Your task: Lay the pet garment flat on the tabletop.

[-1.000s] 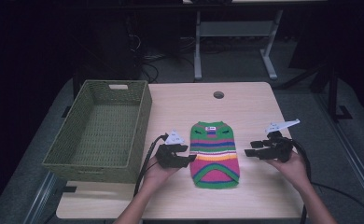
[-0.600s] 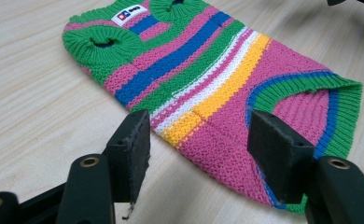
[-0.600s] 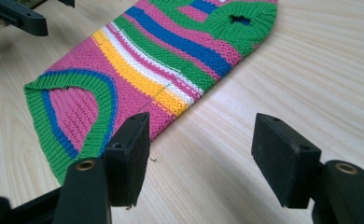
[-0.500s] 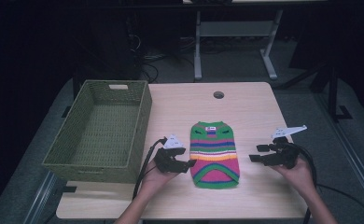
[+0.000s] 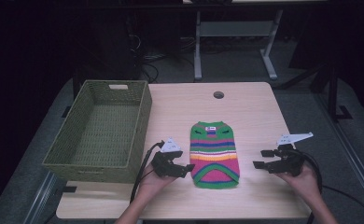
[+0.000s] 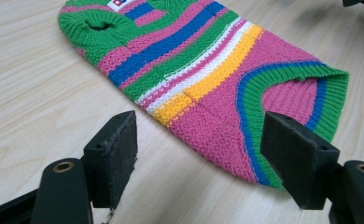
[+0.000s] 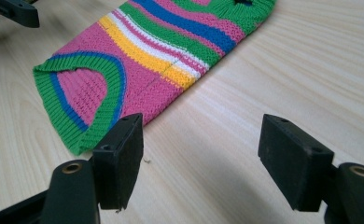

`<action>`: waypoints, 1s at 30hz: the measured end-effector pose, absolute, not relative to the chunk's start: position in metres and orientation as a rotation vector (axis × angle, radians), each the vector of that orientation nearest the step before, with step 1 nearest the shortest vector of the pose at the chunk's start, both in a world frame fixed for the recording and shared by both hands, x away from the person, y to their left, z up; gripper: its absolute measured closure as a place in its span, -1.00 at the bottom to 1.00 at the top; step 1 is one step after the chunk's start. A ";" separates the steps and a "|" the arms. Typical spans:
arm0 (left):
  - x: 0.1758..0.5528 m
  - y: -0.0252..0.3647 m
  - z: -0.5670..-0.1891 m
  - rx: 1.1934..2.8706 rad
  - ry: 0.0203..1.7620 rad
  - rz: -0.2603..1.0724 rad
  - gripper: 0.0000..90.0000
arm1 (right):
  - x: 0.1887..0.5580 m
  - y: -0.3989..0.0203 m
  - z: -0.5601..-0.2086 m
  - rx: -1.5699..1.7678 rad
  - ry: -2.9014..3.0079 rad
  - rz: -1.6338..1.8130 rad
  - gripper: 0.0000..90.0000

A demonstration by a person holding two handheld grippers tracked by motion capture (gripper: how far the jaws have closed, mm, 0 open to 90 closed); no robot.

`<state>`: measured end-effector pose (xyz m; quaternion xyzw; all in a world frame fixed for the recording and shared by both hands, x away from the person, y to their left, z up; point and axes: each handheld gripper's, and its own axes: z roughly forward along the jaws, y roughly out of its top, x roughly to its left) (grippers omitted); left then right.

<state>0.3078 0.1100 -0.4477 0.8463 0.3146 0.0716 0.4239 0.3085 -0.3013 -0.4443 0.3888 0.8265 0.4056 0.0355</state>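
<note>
Both tongs, left point(image 5: 185, 169) and right point(image 5: 258, 160), have just been opening, empty, flanking the sweater point(image 5: 214, 154) flat on the counter point(image 5: 255, 107), probably ready for folding.

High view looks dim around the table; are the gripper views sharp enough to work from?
High view: surroundings dark, table lit, sweater slightly soft. Left gripper view: sweater knit crisp, no glare. Right gripper view: stitches sharp, soft shadow at top left.

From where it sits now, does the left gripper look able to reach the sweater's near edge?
Probably yes. The left gripper sits beside the striped sweater with jaws open and nothing between them, and only bare table lies between.
</note>
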 end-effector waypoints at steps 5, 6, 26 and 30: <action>0.302 0.112 -0.447 2.111 0.786 0.179 -0.42 | 0.300 -0.305 -0.446 1.196 2.527 1.250 -0.35; 0.302 0.112 -0.447 2.111 0.786 0.179 -0.42 | 0.299 -0.306 -0.446 1.195 2.521 1.252 -0.35; 0.281 0.125 -0.452 2.098 0.796 0.163 -0.58 | 0.268 -0.319 -0.459 1.228 2.487 1.253 -0.39; 0.277 0.128 -0.453 2.104 0.794 0.162 -0.58 | 0.256 -0.321 -0.461 1.225 2.471 1.262 -0.40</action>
